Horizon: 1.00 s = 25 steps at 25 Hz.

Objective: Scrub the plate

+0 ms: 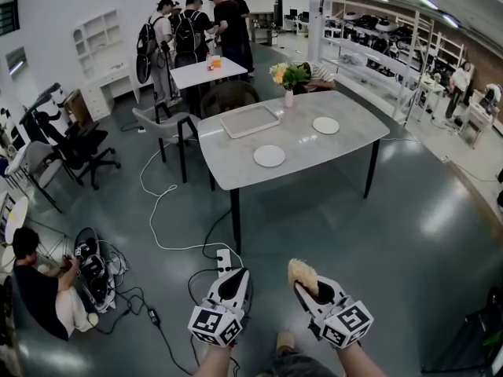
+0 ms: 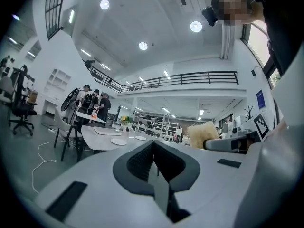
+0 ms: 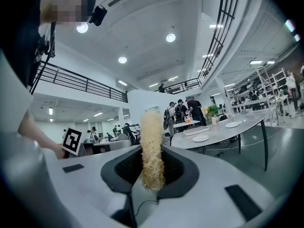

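Your right gripper is clenched on a straw-coloured scrubber; your left gripper has its jaws closed on nothing. Both are held low, well apart from the table, where the nearer plate and farther plate lie.

1. The left gripper is held low in front of the person, pointing forward, its jaws closed together with nothing between them.
2. The right gripper is level beside it, slightly apart, jaws clamped on a yellowish fibrous scrubber that sticks out past the tips.
3. Both forearms reach in from the bottom edge of the head view.
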### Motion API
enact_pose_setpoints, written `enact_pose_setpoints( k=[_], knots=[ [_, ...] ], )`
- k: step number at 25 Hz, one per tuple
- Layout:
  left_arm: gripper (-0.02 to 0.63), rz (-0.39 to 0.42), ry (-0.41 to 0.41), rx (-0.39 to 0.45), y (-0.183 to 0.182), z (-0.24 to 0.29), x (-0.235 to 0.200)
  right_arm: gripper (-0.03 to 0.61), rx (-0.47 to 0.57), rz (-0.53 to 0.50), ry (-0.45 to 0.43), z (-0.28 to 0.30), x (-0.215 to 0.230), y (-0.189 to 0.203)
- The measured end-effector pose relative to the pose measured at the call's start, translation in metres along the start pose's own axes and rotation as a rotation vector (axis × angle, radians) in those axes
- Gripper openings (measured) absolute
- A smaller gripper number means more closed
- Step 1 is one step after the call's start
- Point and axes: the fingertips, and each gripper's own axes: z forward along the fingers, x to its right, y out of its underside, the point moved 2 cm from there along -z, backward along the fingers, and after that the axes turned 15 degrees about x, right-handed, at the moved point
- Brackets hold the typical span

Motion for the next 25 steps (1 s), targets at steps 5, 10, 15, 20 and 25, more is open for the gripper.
enact_pose_setpoints(
  k=[5,10,15,20,25],
  knots=[
    [0.011,0.002,-0.005,-0.013,0.010,0.039,-0.006,0.080,-0.012,0.006,-0.001,0.020,0.037,-0.001],
    [0.011,0.004,-0.030,-0.014,0.018,0.068,-0.017,0.080,-0.031,-0.008,0.002,0.035,0.070,-0.001],
    [0.011,-0.003,-0.046,-0.012,0.025,0.087,-0.028,0.080,-0.036,-0.005,0.009,0.049,0.093,0.000],
    [0.011,-0.006,-0.047,-0.021,0.030,0.104,-0.036,0.080,-0.038,-0.005,-0.012,0.066,0.103,0.000],
    [0.011,-0.010,-0.050,-0.030,0.038,0.129,-0.056,0.080,-0.044,-0.006,-0.021,0.090,0.122,0.007]
  ],
)
